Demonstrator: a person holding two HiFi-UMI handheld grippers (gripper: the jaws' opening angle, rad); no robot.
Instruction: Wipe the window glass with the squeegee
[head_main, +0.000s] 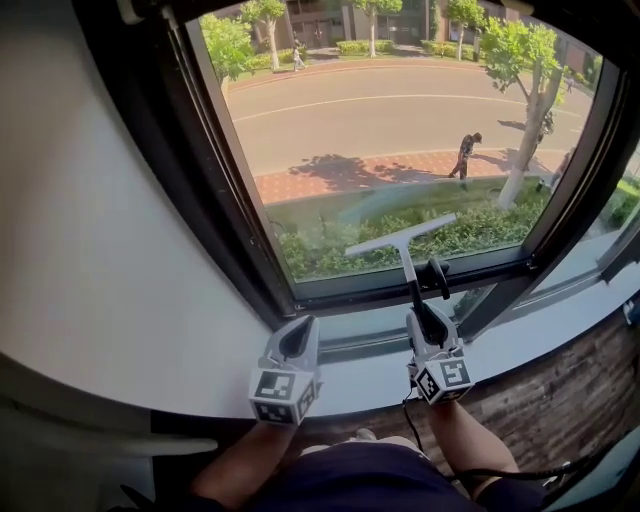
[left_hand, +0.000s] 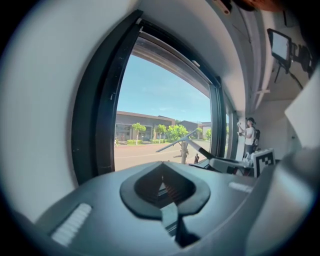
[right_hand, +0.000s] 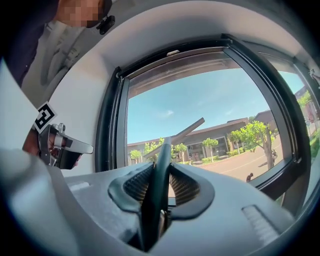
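Right gripper is clamped on the squeegee handle. Left gripper has its jaws together with nothing between them, parked over the sill.

Squeegee position: blade is low on the glass, just above the bottom frame, tilted with its right end higher. Can't tell if the rubber is actually touching the pane.

Progress: my guess is a stroke ending low, or one about to start upward. No streaks or wet/dry boundary on the glass, so the wiped area can't be judged. Assume most of the pane above the blade still needs passes.

View differences:
- Head view is the only one showing blade height against the frame.
- Right gripper view shows the grip itself: handle pinched between both pads, blade beyond.
- Left gripper view confirms the empty jaws. It also shows the squeegee side-on and a person further along the wall.
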